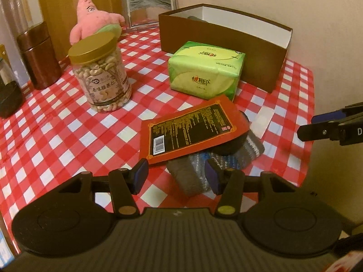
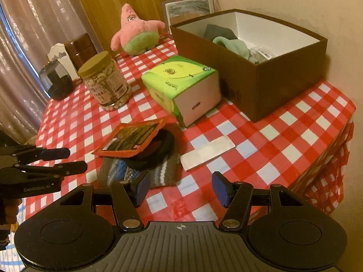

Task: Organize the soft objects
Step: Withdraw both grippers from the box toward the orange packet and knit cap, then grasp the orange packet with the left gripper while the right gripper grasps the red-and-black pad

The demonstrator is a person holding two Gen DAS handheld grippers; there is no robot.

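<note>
In the left wrist view, your left gripper (image 1: 176,176) stands wide open and holds nothing; the striped sock (image 1: 229,156) lies just ahead between its fingertips, partly under the red packet (image 1: 192,129). In the right wrist view, your right gripper (image 2: 180,189) is also wide open and empty, with the sock (image 2: 158,172) just ahead to its left and the brown box (image 2: 261,83) farther ahead to its right.

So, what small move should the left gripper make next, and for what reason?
Probably ease the open left gripper forward to close on the striped sock. It is soft, lies just ahead, partly under the red packet, and the brown box already holds soft items.
</note>
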